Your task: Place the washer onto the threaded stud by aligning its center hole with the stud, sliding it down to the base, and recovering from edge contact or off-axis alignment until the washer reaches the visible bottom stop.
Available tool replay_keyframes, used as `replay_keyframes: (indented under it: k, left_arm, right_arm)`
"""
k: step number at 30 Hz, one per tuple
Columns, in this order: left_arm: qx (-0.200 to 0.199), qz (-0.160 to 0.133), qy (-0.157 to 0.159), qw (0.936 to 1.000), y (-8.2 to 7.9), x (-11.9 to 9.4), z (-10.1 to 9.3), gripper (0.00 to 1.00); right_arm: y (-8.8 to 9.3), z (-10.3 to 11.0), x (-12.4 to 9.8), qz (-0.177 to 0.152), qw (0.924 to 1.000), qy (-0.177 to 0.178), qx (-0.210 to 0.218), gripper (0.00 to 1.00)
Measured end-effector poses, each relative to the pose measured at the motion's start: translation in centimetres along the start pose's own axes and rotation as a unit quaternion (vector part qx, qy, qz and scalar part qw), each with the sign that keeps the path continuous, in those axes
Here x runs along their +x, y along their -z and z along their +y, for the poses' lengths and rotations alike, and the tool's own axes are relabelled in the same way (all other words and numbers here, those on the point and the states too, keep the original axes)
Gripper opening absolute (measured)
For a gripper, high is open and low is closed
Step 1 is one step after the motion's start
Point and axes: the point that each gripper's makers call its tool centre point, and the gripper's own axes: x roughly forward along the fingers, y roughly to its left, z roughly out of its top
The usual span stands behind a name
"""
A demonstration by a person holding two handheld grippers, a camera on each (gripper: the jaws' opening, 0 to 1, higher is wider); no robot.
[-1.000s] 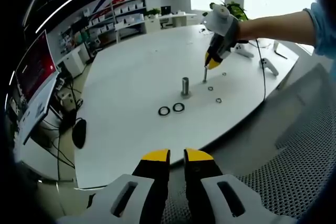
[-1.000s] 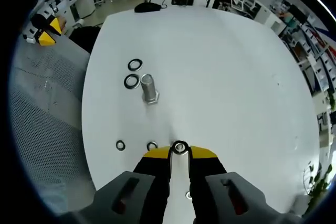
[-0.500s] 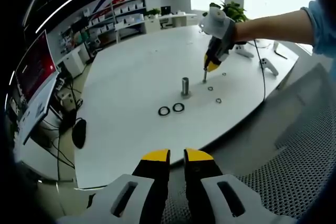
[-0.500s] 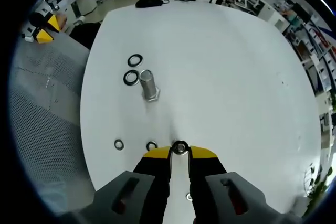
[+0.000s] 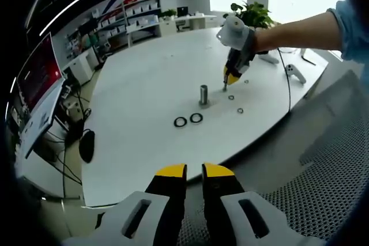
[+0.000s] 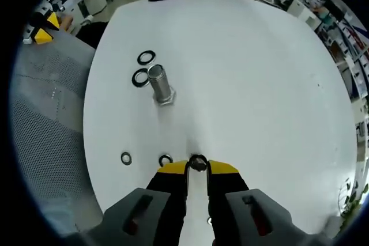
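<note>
In the left gripper view, my left tongs (image 5: 194, 171) hung off the near edge of the white bench (image 5: 144, 79), tips nearly together and holding nothing. The threaded stud (image 5: 203, 95) stood upright mid-bench. Two black rings (image 5: 188, 120) lay just on the near side of the stud, and my right tongs (image 5: 229, 76) pointed down at the bench just past it, among a few small loose washers (image 5: 231, 97).

In the right gripper view, my right tongs (image 6: 198, 166) were clamped on a washer (image 6: 198, 162) held at their tips, with the stud (image 6: 159, 84) well ahead and to the left. To seat it well, I judged I should carry the washer above the stud's top, level it, centre the hole, then lower it straight down.
</note>
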Motion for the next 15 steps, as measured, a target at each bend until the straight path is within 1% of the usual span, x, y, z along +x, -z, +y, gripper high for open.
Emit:
replay_keyframes:
  k: [7,12,15]
  left_arm:
    - [-0.001,0.0,0.0,1.0,0.0,0.0,0.0,0.08]
    - [-0.002,-0.001,-0.001,1.0,0.0,0.0,0.0,0.08]
    - [-0.002,-0.002,-0.001,1.0,0.0,0.0,0.0,0.08]
  right_arm:
    - [0.8,0.1,1.4,0.013,0.9999,-0.003,-0.006,0.13]
    - [0.9,0.2,1.9,0.019,0.9998,-0.004,-0.008,0.13]
    - [0.8,0.2,2.1,0.02,0.9996,-0.003,-0.018,0.14]
